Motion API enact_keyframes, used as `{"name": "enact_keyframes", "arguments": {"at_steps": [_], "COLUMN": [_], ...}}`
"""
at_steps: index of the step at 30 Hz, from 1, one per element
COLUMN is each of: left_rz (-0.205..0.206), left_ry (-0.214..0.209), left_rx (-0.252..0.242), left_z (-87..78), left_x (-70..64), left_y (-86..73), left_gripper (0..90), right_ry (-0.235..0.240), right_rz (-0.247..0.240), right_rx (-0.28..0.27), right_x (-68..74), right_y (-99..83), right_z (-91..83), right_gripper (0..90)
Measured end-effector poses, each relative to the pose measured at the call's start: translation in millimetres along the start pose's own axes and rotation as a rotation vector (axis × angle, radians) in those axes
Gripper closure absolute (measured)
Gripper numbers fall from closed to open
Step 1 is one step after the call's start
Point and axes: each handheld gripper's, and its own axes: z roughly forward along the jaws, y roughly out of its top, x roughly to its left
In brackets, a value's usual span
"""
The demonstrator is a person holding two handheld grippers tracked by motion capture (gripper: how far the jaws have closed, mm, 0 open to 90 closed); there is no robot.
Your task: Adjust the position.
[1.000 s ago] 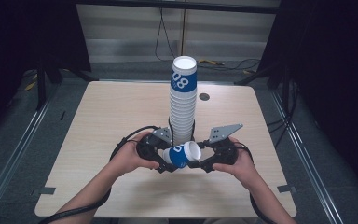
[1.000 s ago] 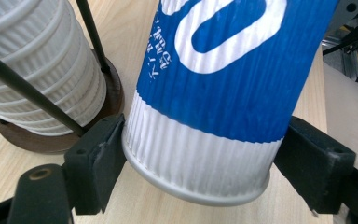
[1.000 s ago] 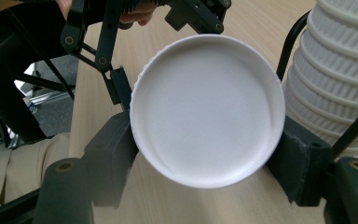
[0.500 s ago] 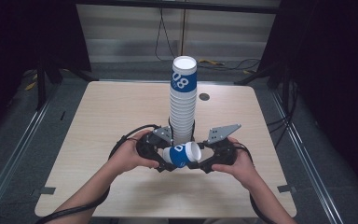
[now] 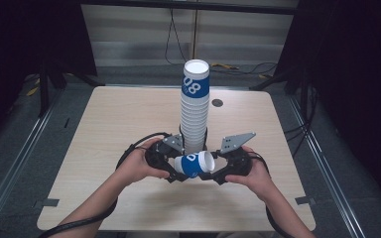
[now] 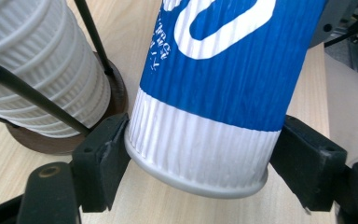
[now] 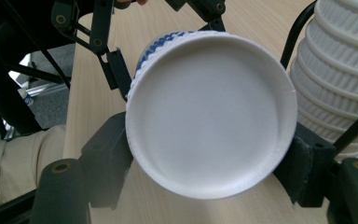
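A blue and white paper cup lies on its side just above the table, held between both grippers. My left gripper is shut on its white ribbed rim end. My right gripper is shut on the other end, where the flat white base faces its camera. Directly behind the held cup rises a tall stack of upturned cups, on a dark wooden base with thin black rods around it. The same stack stands close beside the right jaw.
The light wooden table has bare room to the left and right of the stack. A small dark round spot sits behind the stack. Cables lie on the floor beyond the far edge.
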Motion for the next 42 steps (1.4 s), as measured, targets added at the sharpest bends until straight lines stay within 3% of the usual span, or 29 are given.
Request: {"name": "enact_keyframes", "arguments": {"at_steps": [17,35,42], "left_rz": [-0.003,0.018,0.025], "left_ry": [0.015,0.022,0.027], "left_rx": [0.021,0.1,0.136], "left_z": [-4.3,0.8,3.4], "left_x": [0.2,-2.5,-2.8], "left_y": [0.5,5.2,8.1], "left_gripper": [23.4,23.2,23.1], "right_ry": [0.006,-0.017,0.0], "right_rz": [-0.002,-0.025,-0.011], "right_rx": [0.034,0.183,0.23], "right_x": [0.7,0.2,-1.1], "right_y": [0.2,8.3,11.9], "right_z": [1.3,-1.3,-1.5], "right_gripper": [17.6,16.7,16.7]}}
